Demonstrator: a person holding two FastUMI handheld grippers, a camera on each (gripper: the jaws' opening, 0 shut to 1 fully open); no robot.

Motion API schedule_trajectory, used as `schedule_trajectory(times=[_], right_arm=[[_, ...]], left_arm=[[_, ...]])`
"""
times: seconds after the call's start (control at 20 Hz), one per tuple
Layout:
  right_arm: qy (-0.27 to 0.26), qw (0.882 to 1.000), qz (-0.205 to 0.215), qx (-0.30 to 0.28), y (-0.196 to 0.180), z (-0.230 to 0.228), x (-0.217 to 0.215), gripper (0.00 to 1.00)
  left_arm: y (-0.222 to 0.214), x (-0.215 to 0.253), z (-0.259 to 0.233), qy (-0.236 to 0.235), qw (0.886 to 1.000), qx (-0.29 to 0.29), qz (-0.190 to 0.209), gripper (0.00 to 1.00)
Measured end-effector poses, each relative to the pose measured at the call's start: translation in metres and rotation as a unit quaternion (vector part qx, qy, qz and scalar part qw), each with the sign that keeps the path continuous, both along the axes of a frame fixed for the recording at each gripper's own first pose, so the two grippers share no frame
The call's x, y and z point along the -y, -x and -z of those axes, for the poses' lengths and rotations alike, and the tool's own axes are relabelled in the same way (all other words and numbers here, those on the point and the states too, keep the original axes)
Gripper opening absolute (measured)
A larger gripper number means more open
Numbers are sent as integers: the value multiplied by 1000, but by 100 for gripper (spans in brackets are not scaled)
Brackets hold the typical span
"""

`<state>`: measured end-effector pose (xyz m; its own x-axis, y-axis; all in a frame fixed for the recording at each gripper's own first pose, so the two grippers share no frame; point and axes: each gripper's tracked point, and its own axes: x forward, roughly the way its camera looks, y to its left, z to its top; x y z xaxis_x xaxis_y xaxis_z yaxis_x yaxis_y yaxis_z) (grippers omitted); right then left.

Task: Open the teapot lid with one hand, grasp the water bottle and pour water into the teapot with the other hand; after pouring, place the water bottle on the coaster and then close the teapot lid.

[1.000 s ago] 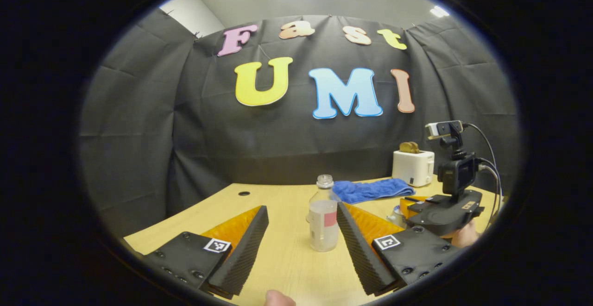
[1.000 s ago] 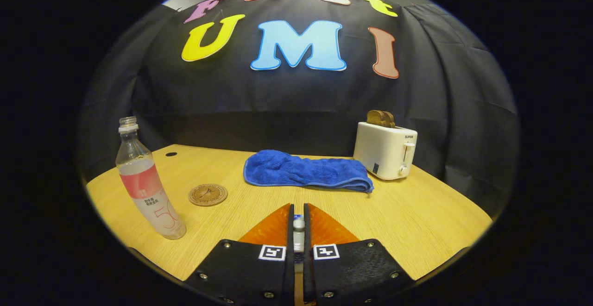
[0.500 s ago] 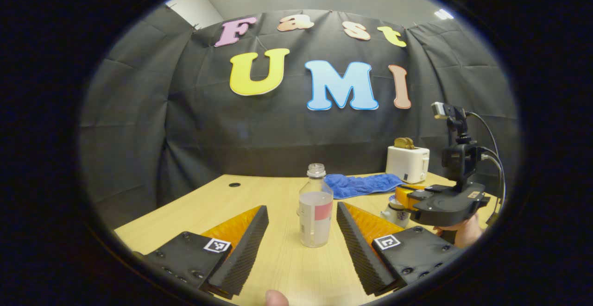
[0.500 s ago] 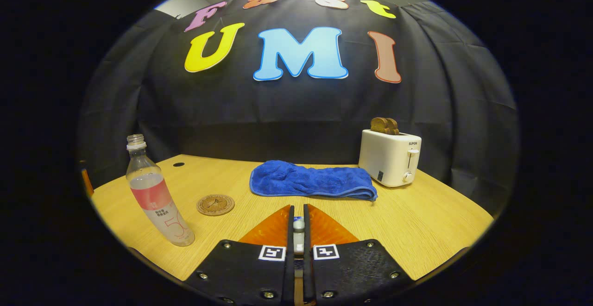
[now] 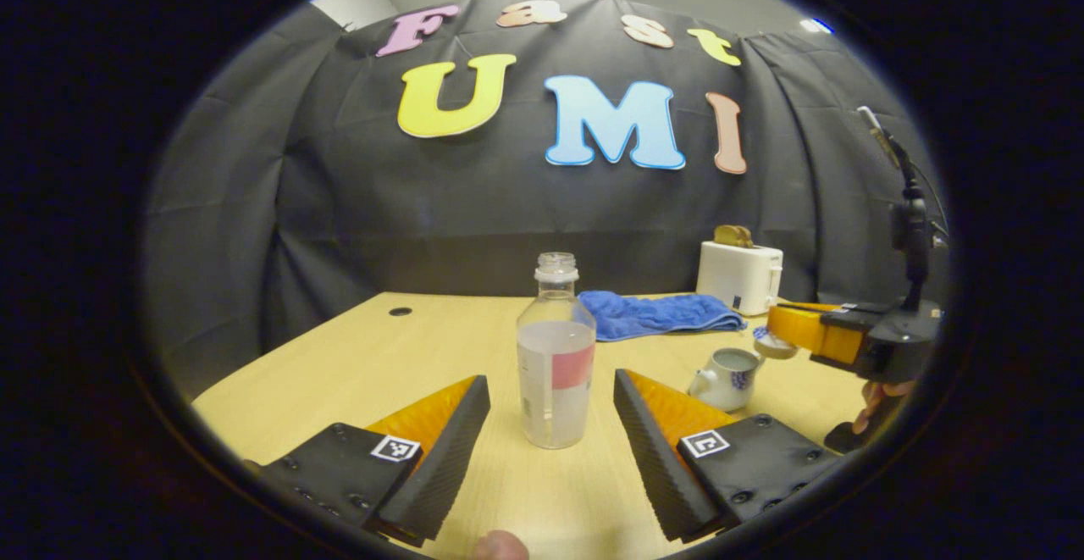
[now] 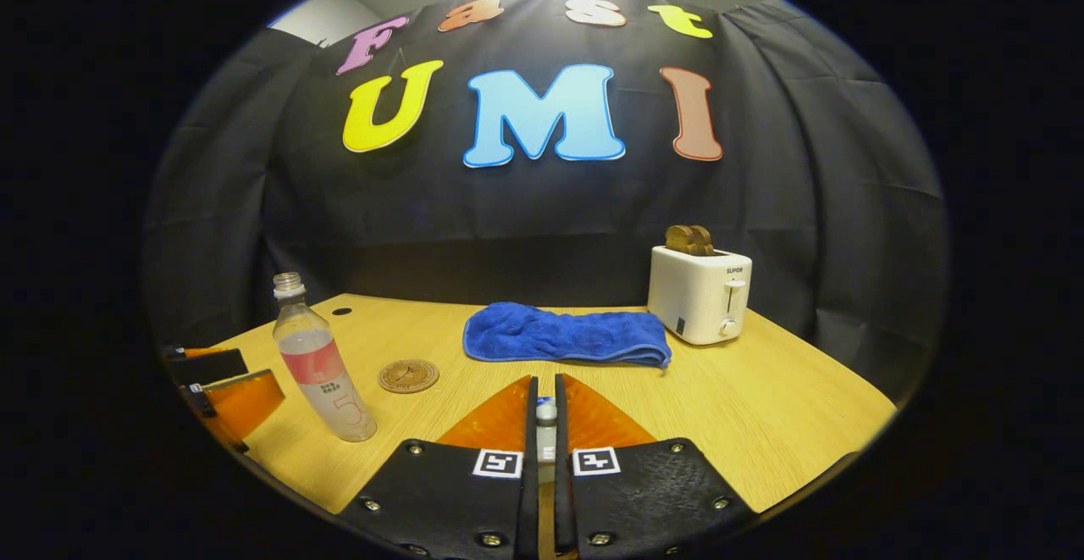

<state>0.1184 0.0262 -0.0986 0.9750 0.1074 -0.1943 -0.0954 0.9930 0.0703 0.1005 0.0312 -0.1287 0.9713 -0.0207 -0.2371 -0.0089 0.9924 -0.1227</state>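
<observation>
A clear uncapped water bottle (image 5: 555,357) with a pink label stands upright on the wooden table, between the tips of my open left gripper (image 5: 550,395) without touching them. To its right sits a small white teapot (image 5: 724,378) with its top open. My right gripper (image 5: 792,331) hovers above and right of the teapot, shut on the lid (image 5: 775,345). In the right gripper view the lid's knob (image 6: 546,412) sits pinched between the fingers of the right gripper (image 6: 546,390). The bottle (image 6: 324,371) stands at the left there, with a round wooden coaster (image 6: 408,375) just right of it.
A folded blue towel (image 6: 566,335) lies at the back of the table (image 6: 762,407). A white toaster (image 6: 699,293) with bread in it stands at the back right. My left gripper's fingers (image 6: 241,399) show at the left edge of the right gripper view.
My right gripper has lifted the lid up and away to the right, uncovering the teapot. My left gripper has moved in closer around the bottle.
</observation>
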Motion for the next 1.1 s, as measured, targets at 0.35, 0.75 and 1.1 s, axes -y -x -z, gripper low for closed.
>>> schedule_trajectory(times=[0.35, 0.75, 1.1], right_arm=[[-3, 1000, -14, 1, 15, -10, 5, 7], [-9, 1000, -23, -5, 22, -11, 11, 7], [-5, 1000, -20, 0, 34, -15, 23, 7]], left_arm=[[-32, 17, 29, -15, 999, -26, 9, 100], [-57, 15, 53, -21, 999, -50, -4, 100], [-69, 13, 56, -34, 998, -58, -4, 89]])
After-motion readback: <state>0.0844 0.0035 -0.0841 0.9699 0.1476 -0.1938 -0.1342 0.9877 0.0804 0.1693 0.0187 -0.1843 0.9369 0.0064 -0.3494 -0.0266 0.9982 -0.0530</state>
